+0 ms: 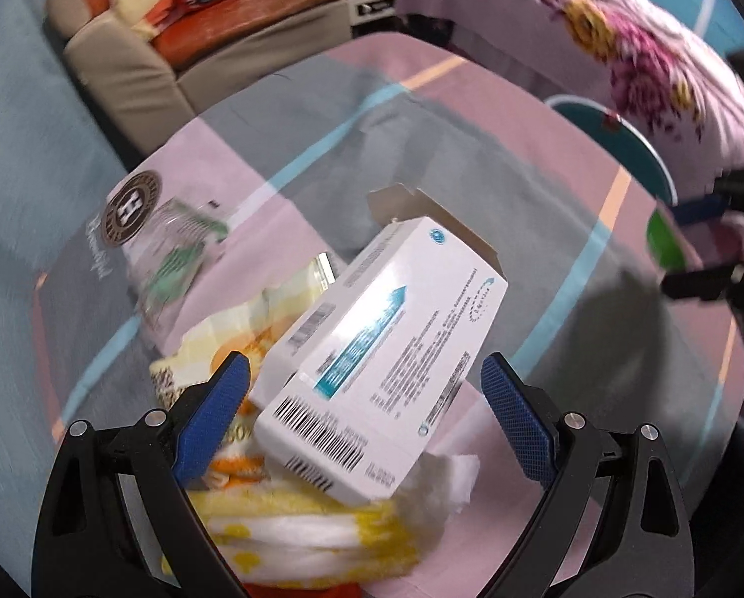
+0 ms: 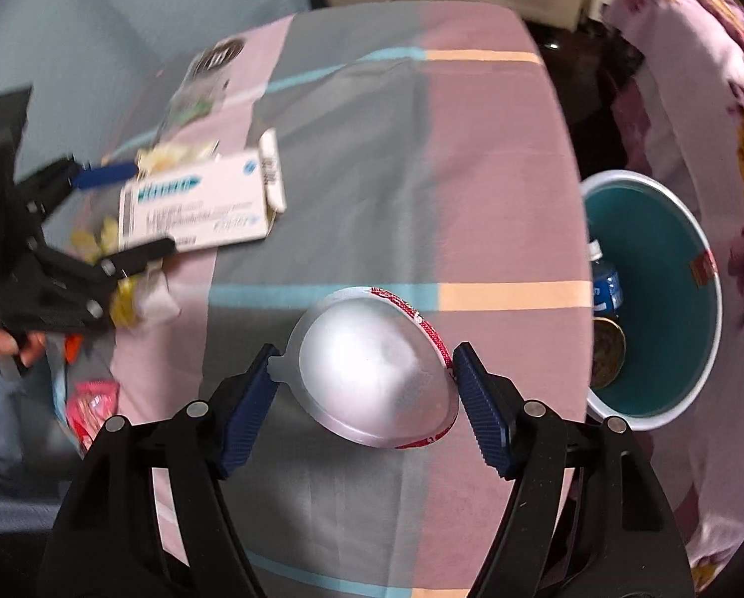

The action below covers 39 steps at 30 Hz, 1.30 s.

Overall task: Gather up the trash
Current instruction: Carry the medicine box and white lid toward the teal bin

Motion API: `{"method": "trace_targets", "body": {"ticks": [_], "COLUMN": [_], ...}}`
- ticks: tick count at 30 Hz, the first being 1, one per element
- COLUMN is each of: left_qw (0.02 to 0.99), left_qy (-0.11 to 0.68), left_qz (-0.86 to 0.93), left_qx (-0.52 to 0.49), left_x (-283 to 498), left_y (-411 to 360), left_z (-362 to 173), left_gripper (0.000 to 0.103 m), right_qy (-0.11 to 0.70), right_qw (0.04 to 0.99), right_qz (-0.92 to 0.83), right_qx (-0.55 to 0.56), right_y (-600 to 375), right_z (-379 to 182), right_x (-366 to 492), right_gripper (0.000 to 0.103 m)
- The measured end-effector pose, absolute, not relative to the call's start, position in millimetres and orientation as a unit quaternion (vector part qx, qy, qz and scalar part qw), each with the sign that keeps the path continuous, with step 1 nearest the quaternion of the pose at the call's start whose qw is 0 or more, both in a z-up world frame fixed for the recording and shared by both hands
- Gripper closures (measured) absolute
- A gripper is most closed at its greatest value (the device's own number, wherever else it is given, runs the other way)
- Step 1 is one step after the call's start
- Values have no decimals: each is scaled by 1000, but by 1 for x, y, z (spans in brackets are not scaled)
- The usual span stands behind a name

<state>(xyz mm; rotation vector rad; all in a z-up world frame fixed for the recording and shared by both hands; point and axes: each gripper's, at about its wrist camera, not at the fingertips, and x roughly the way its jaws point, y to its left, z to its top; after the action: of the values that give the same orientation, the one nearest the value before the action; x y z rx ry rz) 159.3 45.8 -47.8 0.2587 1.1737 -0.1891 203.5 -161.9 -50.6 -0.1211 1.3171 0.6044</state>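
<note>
Light, crushable trash in both claws' reach on the table

We find the right gripper [image 2: 364,398] pinching a thin plastic lid [image 2: 374,369] by its opposite rims, near the teal bin [image 2: 691,299] at right; it is light, slick, and we judge it buckles if squeezed. The left gripper [image 1: 364,408] stands spread around an open white carton [image 1: 382,349] at the left, pads apart from it; we advise gripping its stiffer long sides.
</note>
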Motion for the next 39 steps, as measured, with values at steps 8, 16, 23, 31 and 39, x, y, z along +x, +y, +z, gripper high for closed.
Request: {"method": "trace_targets", "body": {"ticks": [8, 16, 23, 31, 39], "left_qw": [799, 797, 815, 829, 838], "left_qy": [563, 572, 560, 543, 530], "left_qz": [-112, -138, -137, -133, -127], "left_qx": [181, 137, 65, 10, -1], "left_x": [171, 185, 181, 166, 162], "left_y": [28, 33, 37, 19, -12], "left_z": [-65, -74, -56, -36, -25], "left_gripper": [9, 20, 31, 32, 32], "right_qy": [598, 599, 596, 580, 556], "right_qw": [757, 759, 763, 778, 798], "right_qz": [262, 255, 249, 237, 223], "right_qx": [-19, 6, 29, 45, 63], "right_y": [-181, -189, -198, -216, -244], "right_z": [-46, -52, -54, -43, -25], "right_x": [208, 213, 217, 212, 203], "right_gripper": [35, 35, 35, 35, 35]}}
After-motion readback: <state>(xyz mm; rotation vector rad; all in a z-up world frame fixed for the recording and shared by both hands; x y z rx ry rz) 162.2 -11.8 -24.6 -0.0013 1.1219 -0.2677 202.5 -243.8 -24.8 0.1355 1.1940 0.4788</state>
